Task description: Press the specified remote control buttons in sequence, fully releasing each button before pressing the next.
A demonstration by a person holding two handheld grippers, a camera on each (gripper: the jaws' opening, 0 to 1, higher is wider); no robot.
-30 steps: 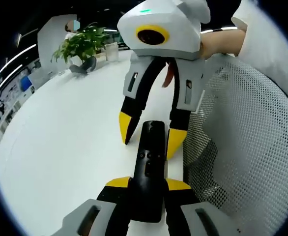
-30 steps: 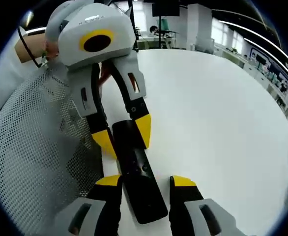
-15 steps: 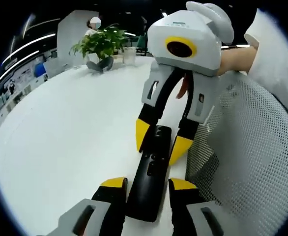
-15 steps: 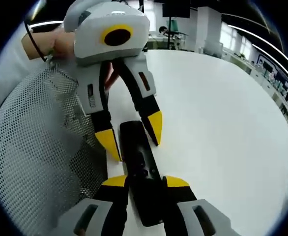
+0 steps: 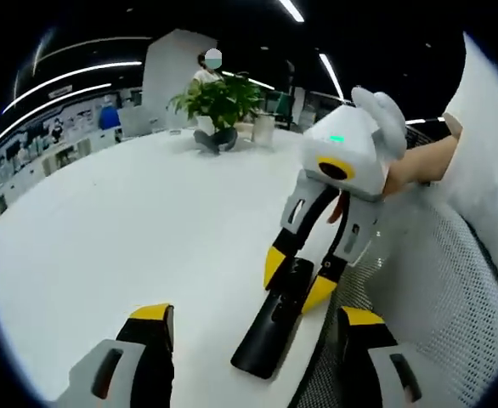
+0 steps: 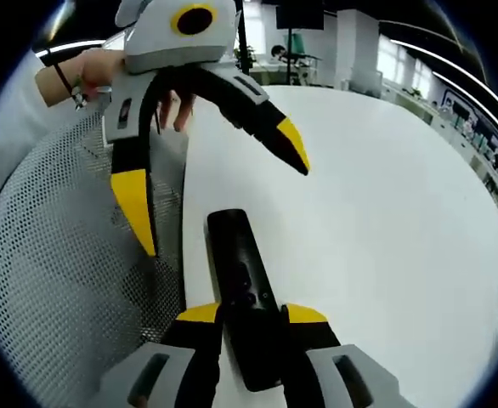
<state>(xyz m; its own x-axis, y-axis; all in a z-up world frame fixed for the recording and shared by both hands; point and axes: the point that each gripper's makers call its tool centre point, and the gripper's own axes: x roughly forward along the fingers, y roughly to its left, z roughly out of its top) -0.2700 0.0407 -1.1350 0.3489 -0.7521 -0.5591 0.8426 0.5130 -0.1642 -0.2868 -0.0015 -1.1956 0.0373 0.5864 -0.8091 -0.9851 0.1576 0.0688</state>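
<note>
White table (image 6: 385, 212) lies open beyond the remote (image 6: 245, 297), clamped by right gripper (image 6: 251, 316); left gripper (image 5: 247, 316) jaws spread.

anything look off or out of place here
Nothing stands out. The black remote lies flat on the white table, intact, beside a mesh chair back. The right claw is shut on it; the left claw hangs open above its far end.

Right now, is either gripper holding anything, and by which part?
The right gripper is shut on the black remote, clamping its near end by the long sides. The left gripper is open, holding nothing.
</note>
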